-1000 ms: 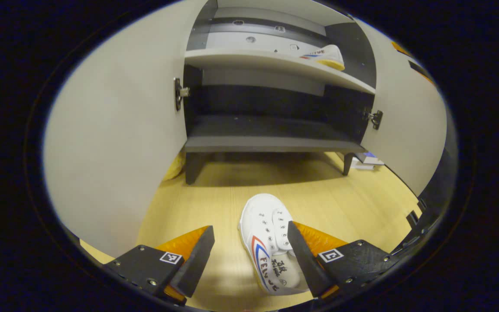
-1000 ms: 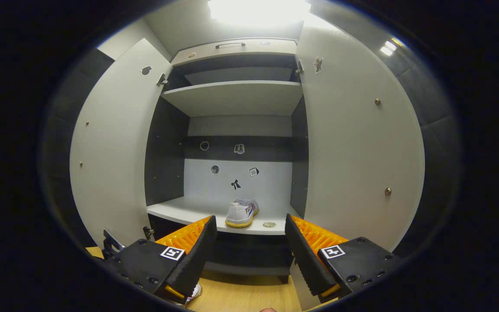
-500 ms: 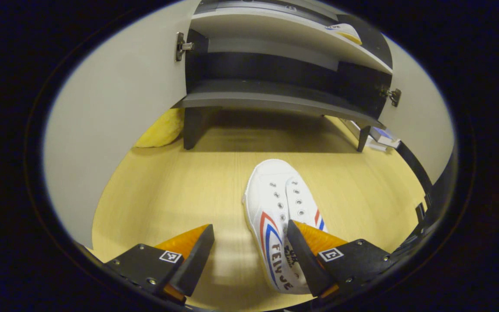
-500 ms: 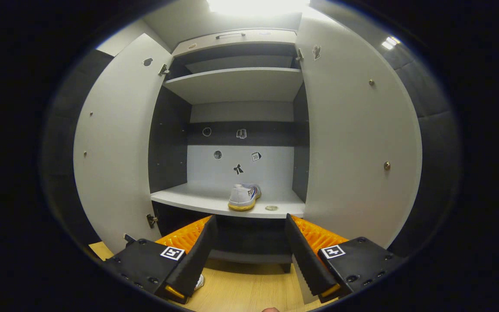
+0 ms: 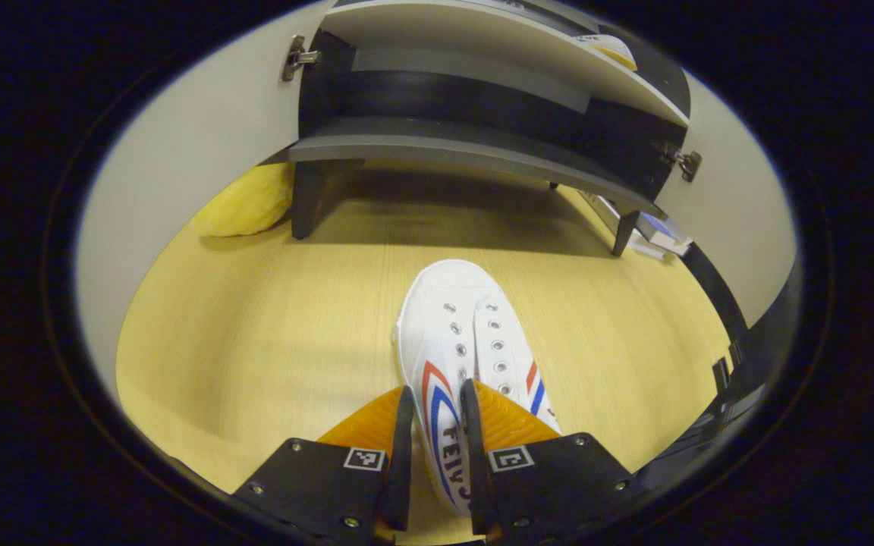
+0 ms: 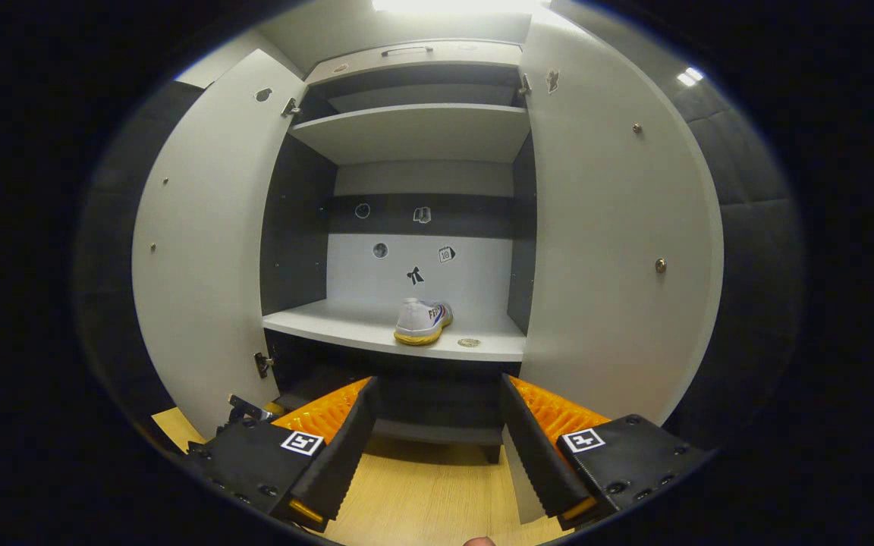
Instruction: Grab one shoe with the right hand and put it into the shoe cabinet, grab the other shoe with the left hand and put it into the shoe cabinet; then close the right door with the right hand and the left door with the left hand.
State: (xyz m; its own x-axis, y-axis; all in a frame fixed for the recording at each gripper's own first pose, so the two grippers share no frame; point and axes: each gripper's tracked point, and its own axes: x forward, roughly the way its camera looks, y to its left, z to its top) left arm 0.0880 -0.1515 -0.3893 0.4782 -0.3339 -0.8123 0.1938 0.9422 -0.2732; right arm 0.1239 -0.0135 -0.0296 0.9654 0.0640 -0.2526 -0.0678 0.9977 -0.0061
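1. Left tongs [image 5: 437, 447] clamped on the side wall of the white shoe [image 5: 463, 356], toe pointing ahead on the wooden floor [image 5: 270, 334].
2. Right tongs [image 6: 437, 440] spread wide, gripping nothing.
3. Beyond them, shoe cabinet [image 6: 414, 129] with both doors open, second shoe [image 6: 422, 321] on its middle shelf [image 6: 331, 326].

A staged home entryway inside a recording booth: a tall grey shoe cabinet with dark inner walls [image 6: 422, 189] stands open on a pale wood-grain floor [image 5: 270, 326], padded dark wall panels [image 6: 748, 250] rise at its right, and a bright ceiling light [image 6: 452, 4] glares overhead.
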